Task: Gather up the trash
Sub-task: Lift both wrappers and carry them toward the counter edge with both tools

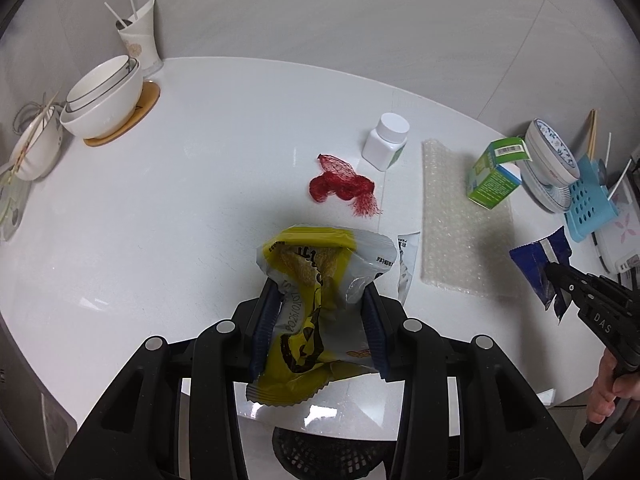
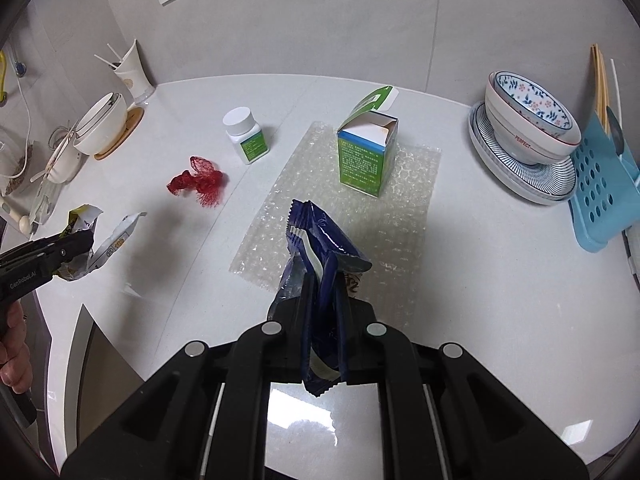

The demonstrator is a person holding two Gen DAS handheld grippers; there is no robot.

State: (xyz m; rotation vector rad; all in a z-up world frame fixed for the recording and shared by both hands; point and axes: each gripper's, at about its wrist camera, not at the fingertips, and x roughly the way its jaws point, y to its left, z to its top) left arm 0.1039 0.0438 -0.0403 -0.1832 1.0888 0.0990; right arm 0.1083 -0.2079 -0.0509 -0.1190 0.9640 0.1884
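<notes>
A glossy white counter (image 2: pixel 460 280) with a rounded edge is carrying everything, stretching out ahead of both tongs. Lying flat on it just beyond the right tongs (image 2: pixel 323 280) is one rectangular sheet of clear bubble wrap (image 2: pixel 280 200), its surface knobbly. Standing upright on the far part of that sheet is one green and blue cardboard box (image 2: pixel 366 160), its top flap hanging open.

The left tongs (image 1: pixel 320 292) are clenching one crinkled yellow and silver foil wrapper (image 1: pixel 308 280) above the counter's near edge (something tan is showing through its torn mouth). The right tongs are pinching one creased dark blue wrapper (image 2: pixel 320 248), shiny, with a serrated end, holding it clear of the counter over the sheet's near corner.

Beyond the left tongs, one scrunched piece of red plastic netting (image 1: pixel 344 188) is lying on the bare counter. Just past it, one small white plastic bottle (image 1: pixel 386 140) with a round cap and green label is standing upright, beside the sheet.
</notes>
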